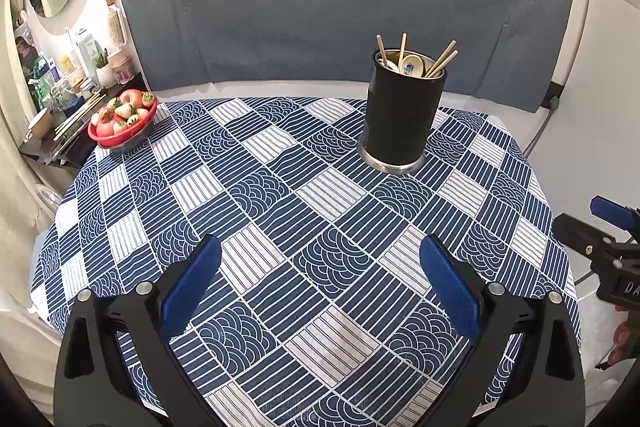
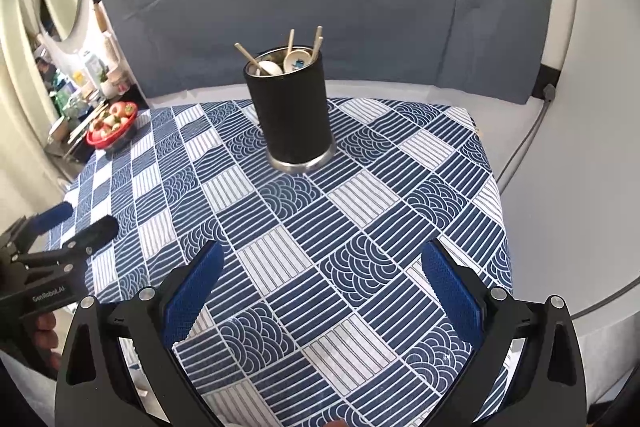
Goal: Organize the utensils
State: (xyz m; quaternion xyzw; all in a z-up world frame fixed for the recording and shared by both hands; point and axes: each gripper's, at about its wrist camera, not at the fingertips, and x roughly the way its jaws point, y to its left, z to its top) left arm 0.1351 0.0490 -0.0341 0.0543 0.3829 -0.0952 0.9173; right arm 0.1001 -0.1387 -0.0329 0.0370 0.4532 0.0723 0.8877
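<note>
A black utensil holder (image 1: 402, 115) with a steel base stands upright on the blue patterned tablecloth (image 1: 280, 211). It also shows in the right wrist view (image 2: 294, 111). It holds several wooden chopsticks (image 1: 442, 58) and white ceramic spoons (image 1: 412, 64). My left gripper (image 1: 320, 267) is open and empty, held above the cloth well short of the holder. My right gripper (image 2: 322, 271) is open and empty too, also short of the holder. Each gripper shows at the edge of the other's view: the right one (image 1: 608, 227) and the left one (image 2: 68, 223).
A red bowl of apples and strawberries (image 1: 124, 119) sits at the table's far left corner. A cluttered shelf (image 1: 68, 83) with bottles and loose chopsticks stands beyond it. A grey-blue backdrop (image 1: 340, 7) rises behind the table. A cable (image 2: 532, 131) hangs at the right.
</note>
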